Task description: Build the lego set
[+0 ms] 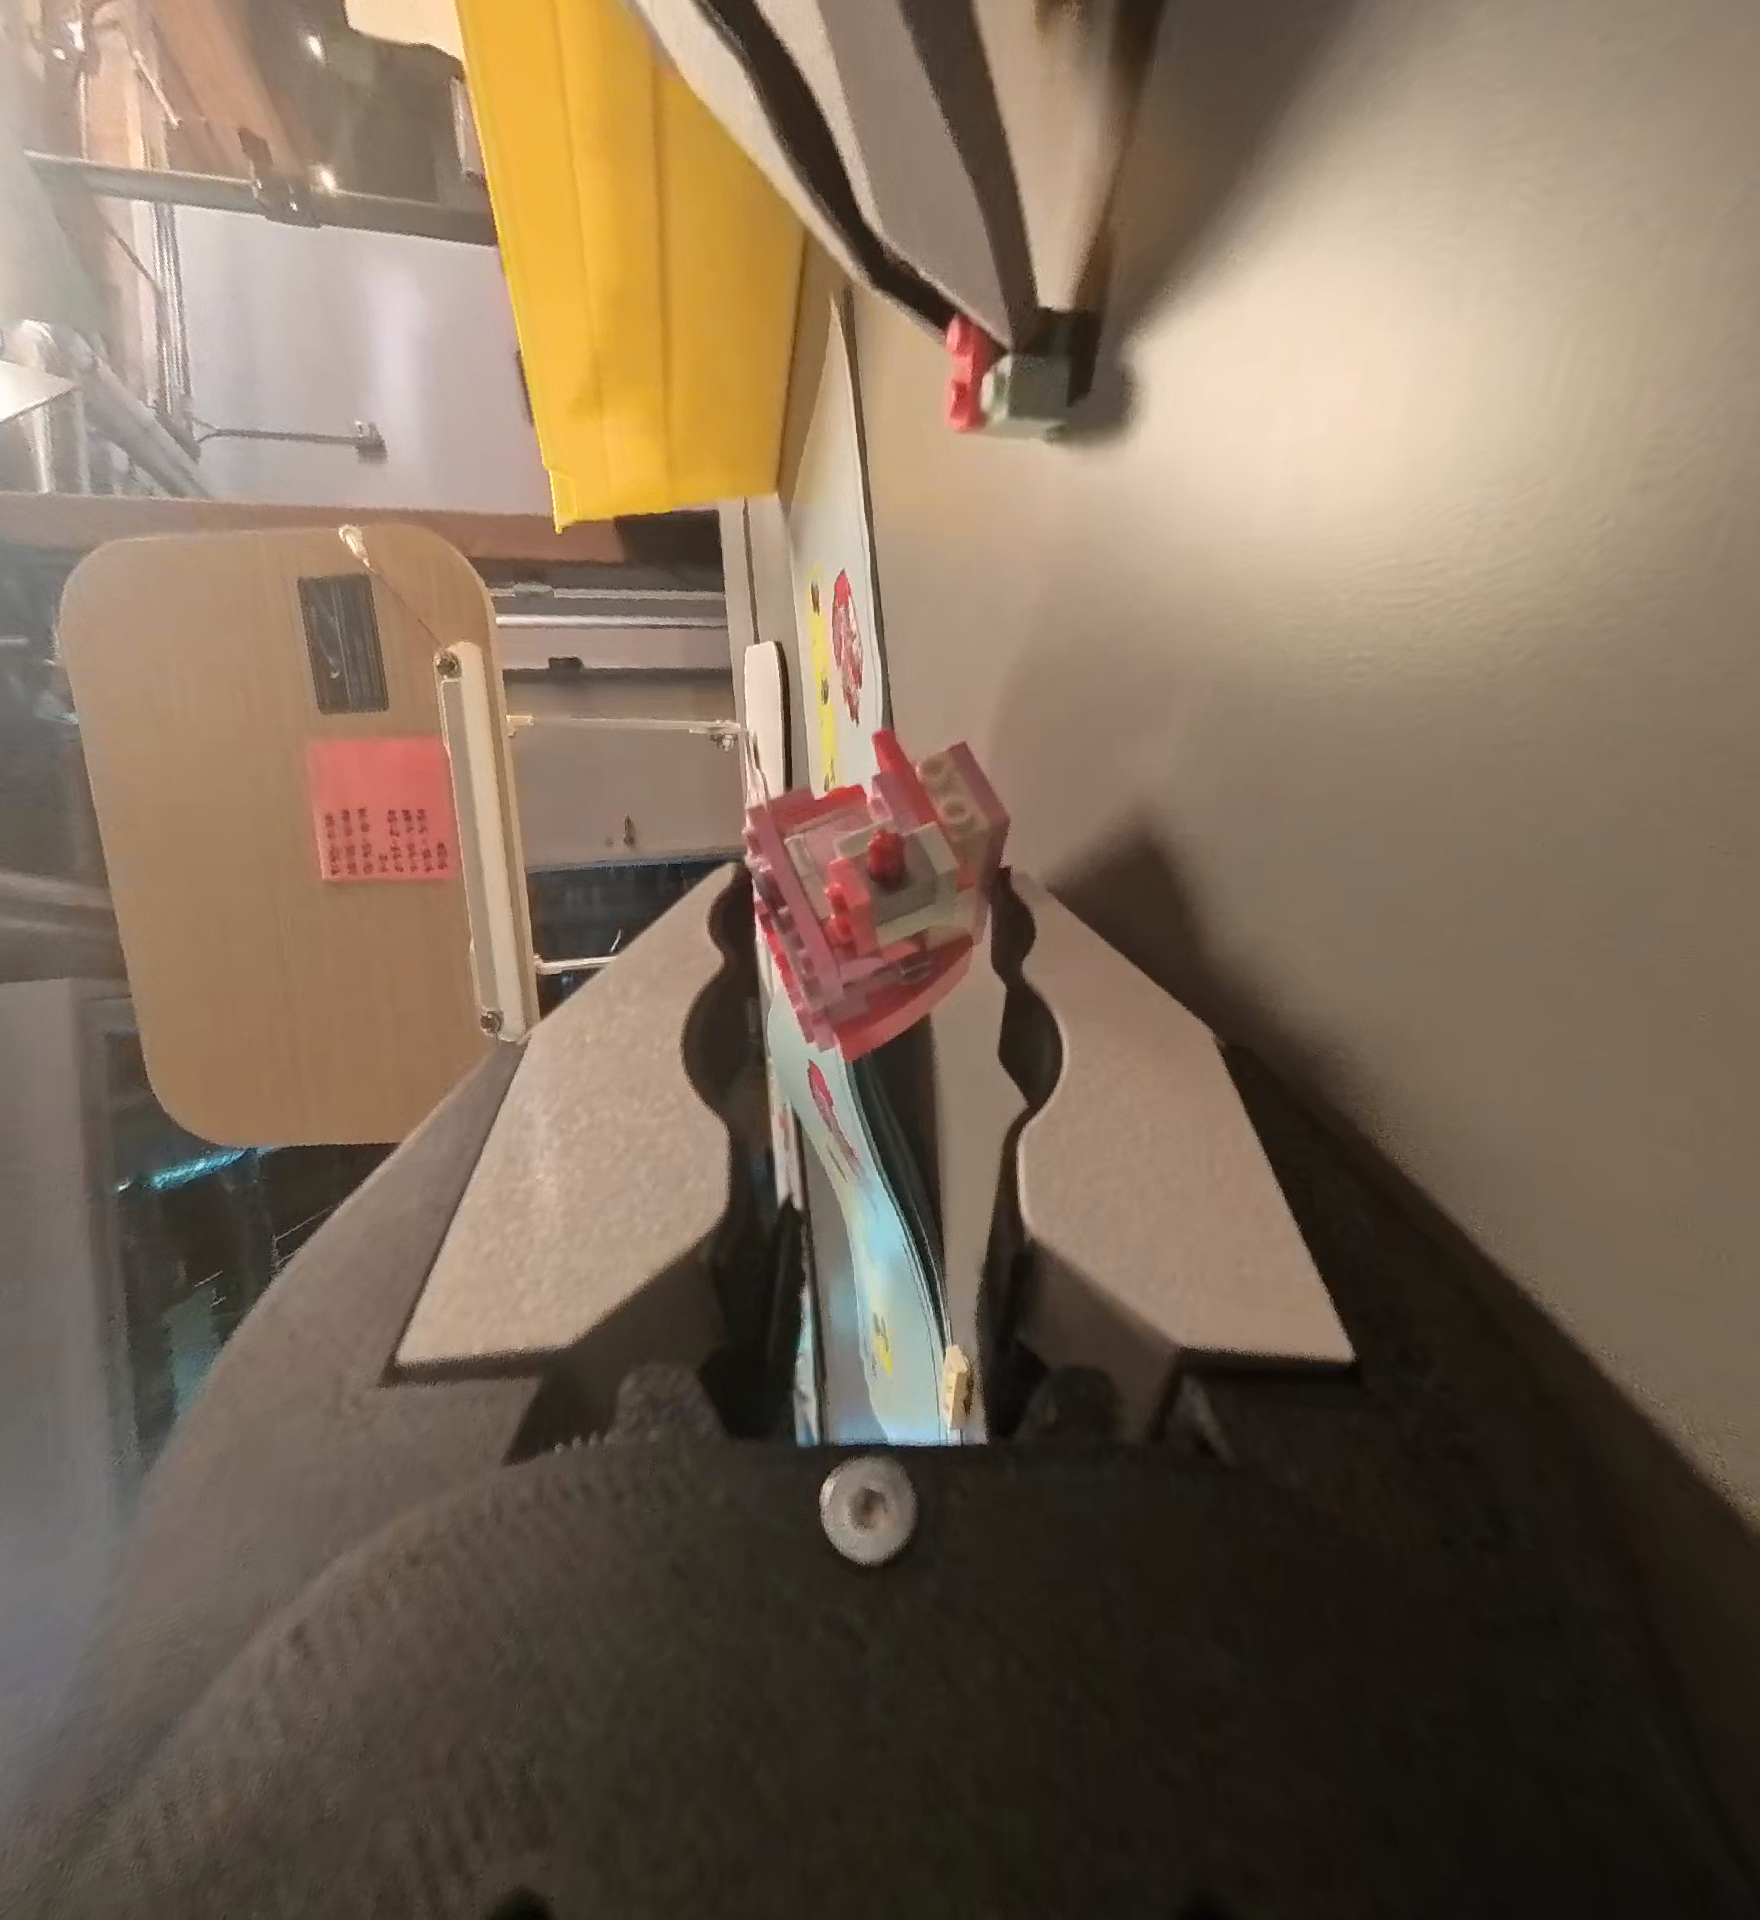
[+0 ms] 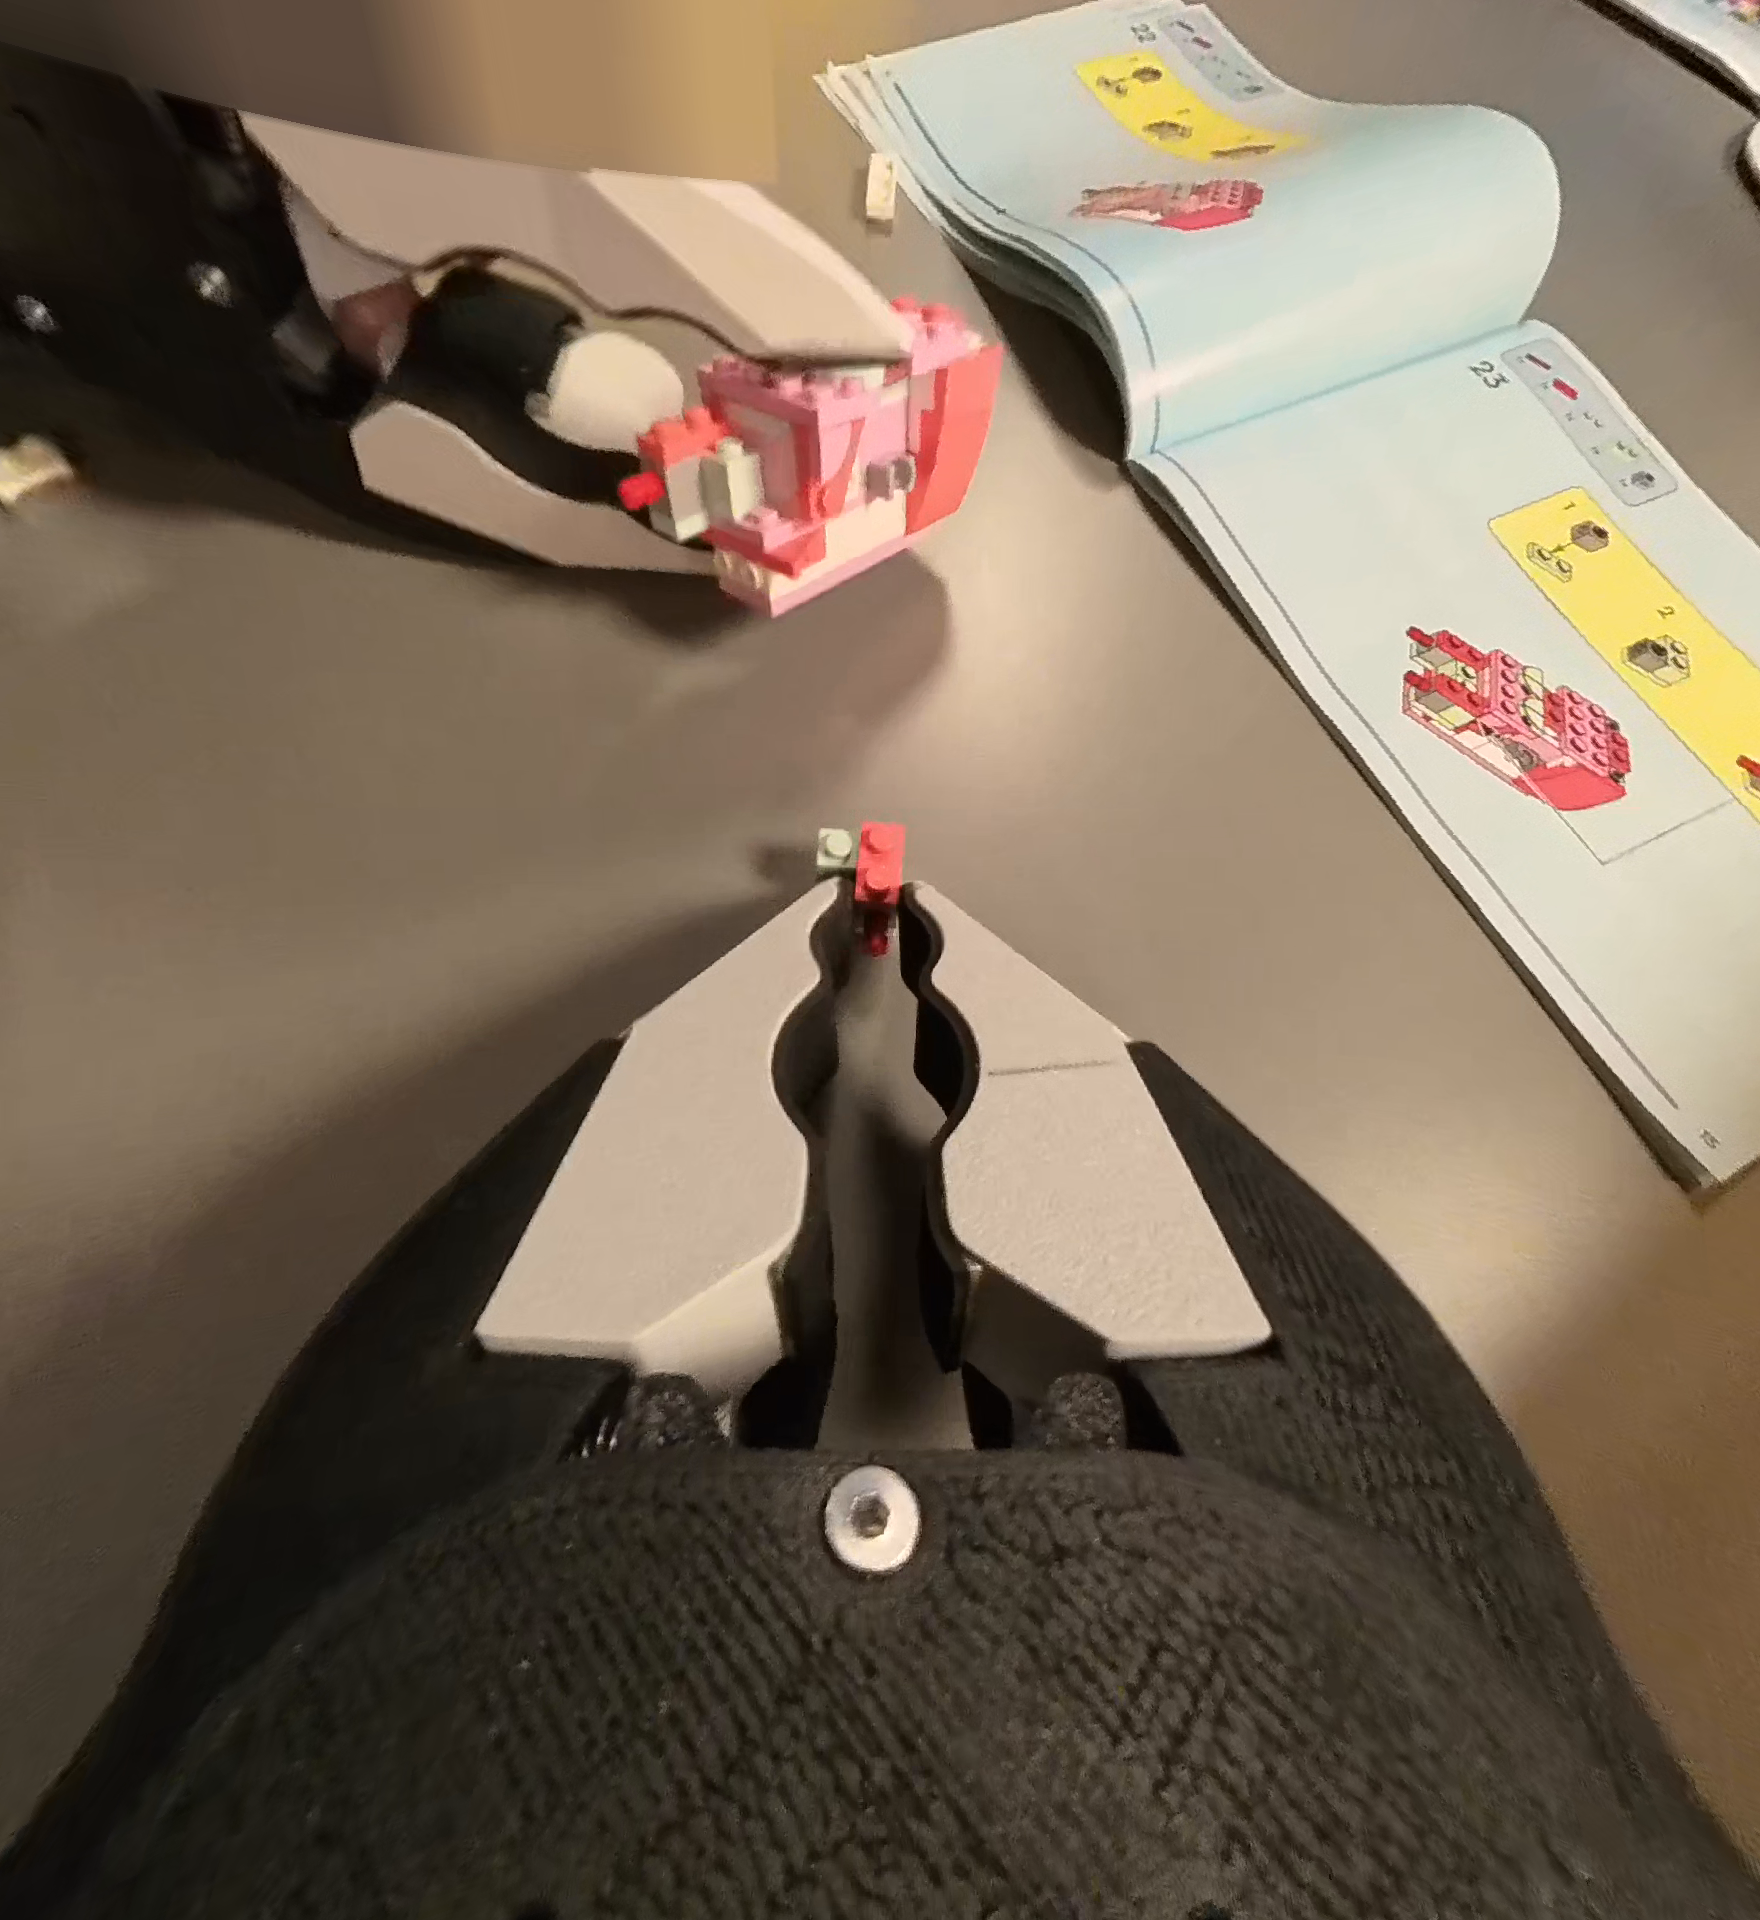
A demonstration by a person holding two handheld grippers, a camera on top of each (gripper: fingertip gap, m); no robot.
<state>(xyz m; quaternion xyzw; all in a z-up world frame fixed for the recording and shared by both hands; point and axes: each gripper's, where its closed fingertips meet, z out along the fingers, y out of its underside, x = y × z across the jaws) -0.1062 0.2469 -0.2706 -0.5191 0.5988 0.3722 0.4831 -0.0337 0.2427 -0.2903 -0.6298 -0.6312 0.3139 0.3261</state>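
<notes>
We saw the left tongs (image 1: pixel 881 883) pinching a pink and red brick model (image 1: pixel 871 894), with one fingertip on each side of it and both pressed against its sides. In the right wrist view the same model (image 2: pixel 824 468) hung a little above the grey desk (image 2: pixel 336 831), at the far left, with its shadow under it.

The right tongs (image 2: pixel 868 902) were nearly pressed together and pinched a small red brick piece (image 2: pixel 878 868) at the very tips. A small grey brick (image 2: pixel 834 847) was joined to its left side and stuck out beyond the fingertips. In the left wrist view this small red and grey piece (image 1: pixel 1006 379) showed far off, close to the desk surface, at the end of the other tongs.

On the right of the desk lay an open instruction booklet (image 2: pixel 1375 468) with pale blue pages and pictures of the red and pink model. A small cream brick (image 2: pixel 881 187) lay just beside the far left edge of the booklet, and another cream brick (image 2: pixel 24 468) lay on the desk at the far left, near the body of the left tongs. In the left wrist view a yellow bag (image 1: pixel 647 260) and a light wooden board (image 1: pixel 263 831) with a pink note (image 1: pixel 382 810) stood beyond the desk.
</notes>
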